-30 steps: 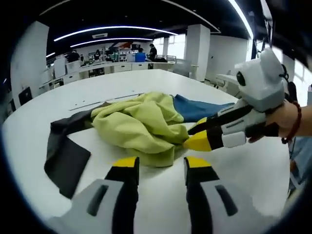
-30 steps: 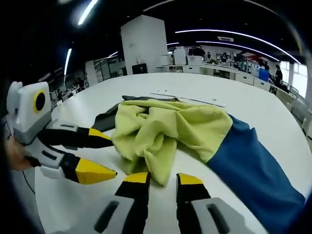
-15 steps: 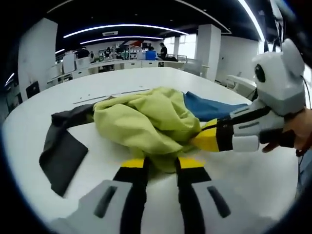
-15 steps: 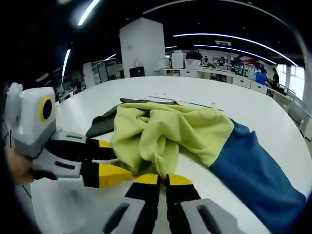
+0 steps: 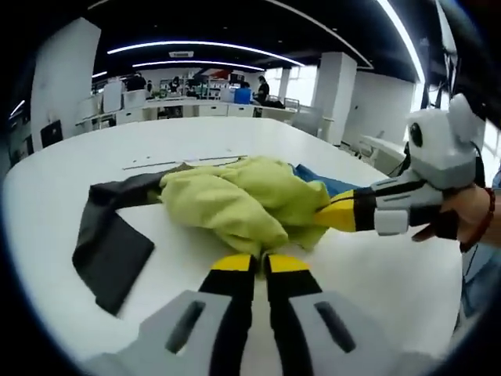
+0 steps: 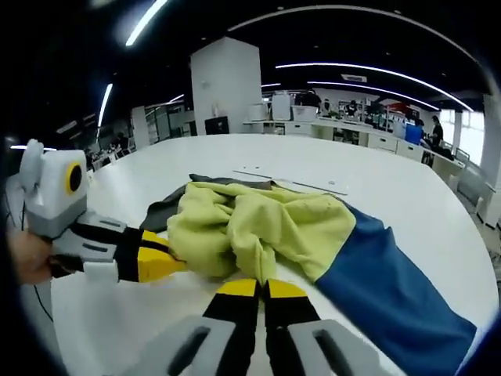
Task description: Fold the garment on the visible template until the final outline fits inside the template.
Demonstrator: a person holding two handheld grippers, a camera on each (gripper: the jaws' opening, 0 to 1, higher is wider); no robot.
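The garment (image 5: 235,200) lies bunched on the white table (image 5: 70,192), straight ahead of both grippers: a yellow-green middle, a dark grey part (image 5: 109,243) off to the left of the left gripper (image 5: 259,262), a blue part (image 6: 383,286) stretching right of the right gripper (image 6: 261,288). In the left gripper view the jaws are pressed together on the near yellow-green edge; the right gripper's jaws likewise pinch a fold of it. Each gripper also shows from the side in the other's view (yellow tips against the cloth).

A second ago both pairs of jaws stood apart just short of the cloth; they have since closed onto it, and the heap looks drawn up a little.

No writing on the garment or table can be read.
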